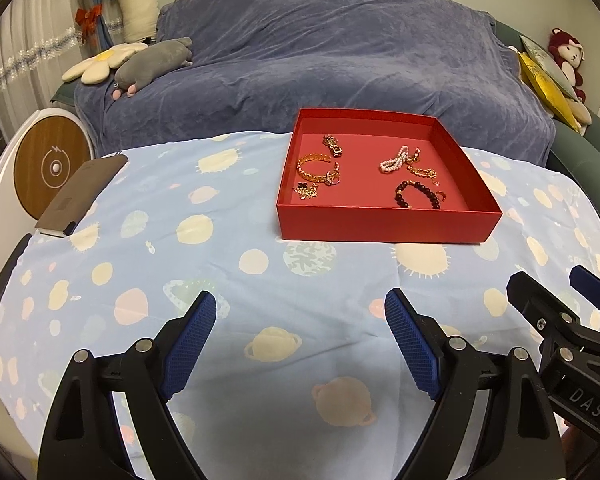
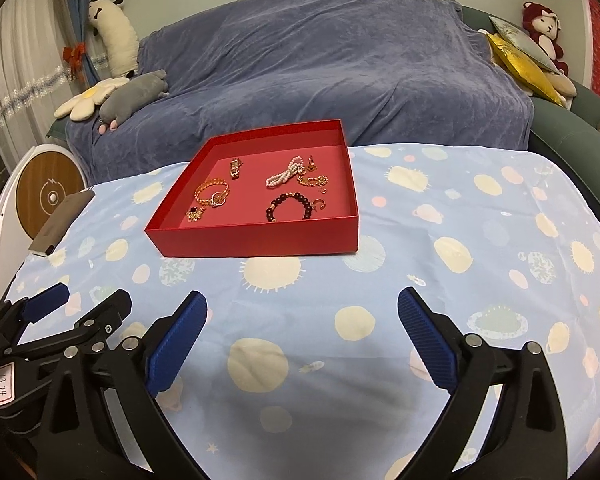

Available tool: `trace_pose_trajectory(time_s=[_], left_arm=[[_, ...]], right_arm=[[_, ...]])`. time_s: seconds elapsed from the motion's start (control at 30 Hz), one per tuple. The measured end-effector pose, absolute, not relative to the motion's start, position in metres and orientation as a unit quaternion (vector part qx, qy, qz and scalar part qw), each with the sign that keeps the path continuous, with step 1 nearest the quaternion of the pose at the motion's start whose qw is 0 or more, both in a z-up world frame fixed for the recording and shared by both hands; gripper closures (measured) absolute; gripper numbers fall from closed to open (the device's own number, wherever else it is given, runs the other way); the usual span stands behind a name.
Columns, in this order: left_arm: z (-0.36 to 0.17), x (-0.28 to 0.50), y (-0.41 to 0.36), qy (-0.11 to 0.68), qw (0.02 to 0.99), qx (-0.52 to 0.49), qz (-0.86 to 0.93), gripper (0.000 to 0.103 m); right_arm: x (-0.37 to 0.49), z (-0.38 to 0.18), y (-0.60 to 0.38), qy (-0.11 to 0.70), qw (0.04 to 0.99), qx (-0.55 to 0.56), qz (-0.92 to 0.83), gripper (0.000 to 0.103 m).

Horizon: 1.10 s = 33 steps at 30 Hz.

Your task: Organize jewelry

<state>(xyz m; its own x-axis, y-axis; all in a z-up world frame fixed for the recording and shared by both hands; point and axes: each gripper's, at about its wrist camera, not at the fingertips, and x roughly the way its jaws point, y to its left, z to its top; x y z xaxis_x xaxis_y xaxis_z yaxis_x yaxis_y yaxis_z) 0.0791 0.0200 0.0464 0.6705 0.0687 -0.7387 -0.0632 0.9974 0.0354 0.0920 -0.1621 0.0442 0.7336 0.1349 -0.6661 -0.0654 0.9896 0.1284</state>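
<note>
Left wrist view: the left tool [image 1: 300,312] fills the bottom of the frame, its two blue-padded fingers [image 1: 190,344] spread wide with nothing between them but cloth. The rear parts of its black arms are cut off by the lower edge. At the lower right corner, part of the right tool [image 1: 556,288] shows; most of it runs out of frame. Both hover over a surface covered by a pale blue cloth [image 1: 220,248] printed with planets. Well ahead of the left tool, slightly to the right, sits a shallow red box [image 1: 384,226]. Inside it lie a gold chain bracelet [image 1: 314,168], a small gold watch-like piece [image 1: 333,145], a pearl bracelet [image 1: 396,161], a dark bead bracelet [image 1: 418,194] and a black clover charm [image 1: 305,191]. Smaller gold pieces beside them are too tangled to make out. A brown flat object [image 1: 82,196] rests at the cloth's left edge.

Right wrist view: the right tool [image 2: 302,308] is likewise wide apart and grips nothing. The left tool [image 2: 88,300] enters at the lower left, partly cut off and overlapped by the right tool's arm. The red box [image 2: 256,238] lies well ahead, a little to the left, with the gold chain bracelet [image 2: 212,194], pearl bracelet [image 2: 284,174] and dark bead bracelet [image 2: 290,204] inside. Behind the surface stands a sofa under a blue throw [image 2: 320,60].
</note>
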Motion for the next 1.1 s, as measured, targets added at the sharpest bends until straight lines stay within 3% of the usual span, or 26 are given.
trace_pose_trajectory(time_s=[1.1], left_arm=[[0.045, 0.077, 0.024, 0.395, 0.917, 0.004, 0.049, 0.019]], right_arm=[[0.088, 0.042, -0.153, 0.347, 0.936, 0.023, 0.052, 0.007]])
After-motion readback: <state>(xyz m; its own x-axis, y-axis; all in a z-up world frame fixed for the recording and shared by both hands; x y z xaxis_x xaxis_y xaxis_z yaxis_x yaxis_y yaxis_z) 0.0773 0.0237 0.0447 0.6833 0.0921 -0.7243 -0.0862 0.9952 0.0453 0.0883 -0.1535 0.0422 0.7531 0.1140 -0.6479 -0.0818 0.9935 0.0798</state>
